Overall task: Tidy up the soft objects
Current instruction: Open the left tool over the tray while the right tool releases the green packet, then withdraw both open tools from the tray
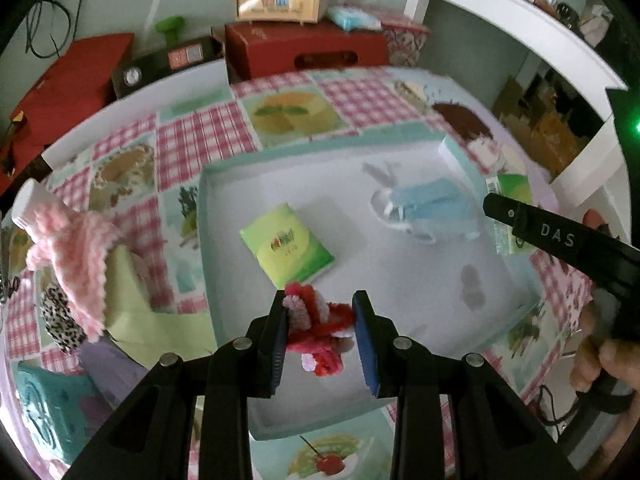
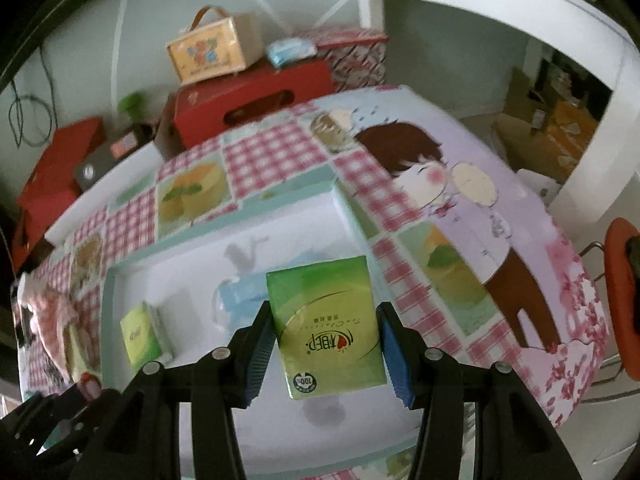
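Fuzz first: on my left wrist cam the left gripper has its jaws pulled in fairly narrow, pinching a red and pink pipe-cleaner toy between the blue pads, held above the near end of the shallow white tray. Lying in that tray I see a green tissue pack and a blue face mask. Off to the left there's a pink knitted piece on the checkered tablecloth.

Over on the right wrist cam, the right gripper sits about half open, both pads pressed on the sides of a second green tissue pack, hanging over the same tray. The other pack and the mask lie in the tray behind it.
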`<state>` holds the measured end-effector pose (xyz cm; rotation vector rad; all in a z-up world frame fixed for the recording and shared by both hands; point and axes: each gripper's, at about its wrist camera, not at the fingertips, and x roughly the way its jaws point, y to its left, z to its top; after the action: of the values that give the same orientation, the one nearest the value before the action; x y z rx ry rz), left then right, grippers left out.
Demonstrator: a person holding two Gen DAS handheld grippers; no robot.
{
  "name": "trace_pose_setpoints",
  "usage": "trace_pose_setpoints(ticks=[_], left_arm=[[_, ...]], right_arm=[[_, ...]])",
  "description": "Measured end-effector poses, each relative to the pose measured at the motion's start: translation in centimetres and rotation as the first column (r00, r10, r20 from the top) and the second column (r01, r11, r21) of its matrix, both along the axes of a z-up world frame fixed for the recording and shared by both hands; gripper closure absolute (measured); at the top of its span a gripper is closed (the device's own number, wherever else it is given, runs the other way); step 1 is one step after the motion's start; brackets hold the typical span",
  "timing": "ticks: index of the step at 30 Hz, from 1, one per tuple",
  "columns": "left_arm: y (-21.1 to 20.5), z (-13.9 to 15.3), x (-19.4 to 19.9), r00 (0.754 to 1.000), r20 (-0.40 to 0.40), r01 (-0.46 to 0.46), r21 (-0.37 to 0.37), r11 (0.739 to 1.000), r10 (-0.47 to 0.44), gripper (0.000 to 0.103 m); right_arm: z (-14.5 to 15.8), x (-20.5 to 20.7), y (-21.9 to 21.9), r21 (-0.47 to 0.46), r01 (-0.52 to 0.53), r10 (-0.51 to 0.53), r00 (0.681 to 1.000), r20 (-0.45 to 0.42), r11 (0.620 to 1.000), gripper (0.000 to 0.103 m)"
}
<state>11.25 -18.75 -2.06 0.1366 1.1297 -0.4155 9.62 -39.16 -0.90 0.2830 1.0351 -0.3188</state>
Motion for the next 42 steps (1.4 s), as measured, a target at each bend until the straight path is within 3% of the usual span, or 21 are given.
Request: trace_pose_setpoints(ticks=[5,9,17,24,31,33,34,42], left_arm=[[-0.5,-1.2,0.0,0.999,-0.045,0.010,0.022,1.000,-0.009,0.068],[-0.6,-0.9,-0.1,0.999,-0.035,0.015,0.026,1.000,-0.014,0.044],[-0.3,-0.4,0.2,1.000,-0.020,-0.001,0.033,0.999,0.002,0.041],[0.5,0.3,0.5,0.999,-0.002,-0.033,-0.014,0.999,0.033,0.016],[1.7,1.2,0.8,0.996,0.022,-0.080,-0.069,0.994,0.082,0.007],[2.2,1.6,0.9,0.994,0.036,-0.103,-0.086,0.991,0.106,0.001],[2.4,1.8,1.0,0.992,0.042,-0.114,-0.092,0.989,0.118,0.001],[4.0,1.8,1.7,0.983,0.038,-0.173,-0.127,0.977,0.179,0.001]], right_arm=[[-1.2,0.3,0.7,-0.013,-0.028,0.027,0.998,-0.058,1.000,0.049],[-1.8,0.6,0.9,-0.015,-0.033,0.032,0.995,-0.091,0.999,0.048],[-1.6,0.8,1.4,-0.032,-0.054,0.051,0.994,-0.093,0.998,0.039],[-1.2,0.7,1.2,-0.030,-0.036,0.034,0.997,-0.069,0.999,0.025],[-1.1,0.6,0.7,-0.022,-0.009,0.008,0.998,-0.055,1.000,0.015],[-1.2,0.6,0.8,-0.025,-0.015,0.014,0.999,-0.052,1.000,0.008],[-1.2,0.6,0.9,-0.027,-0.018,0.017,0.999,-0.049,0.999,0.000],[-1.1,0.7,0.9,-0.031,-0.016,0.014,0.999,-0.046,0.999,0.000]])
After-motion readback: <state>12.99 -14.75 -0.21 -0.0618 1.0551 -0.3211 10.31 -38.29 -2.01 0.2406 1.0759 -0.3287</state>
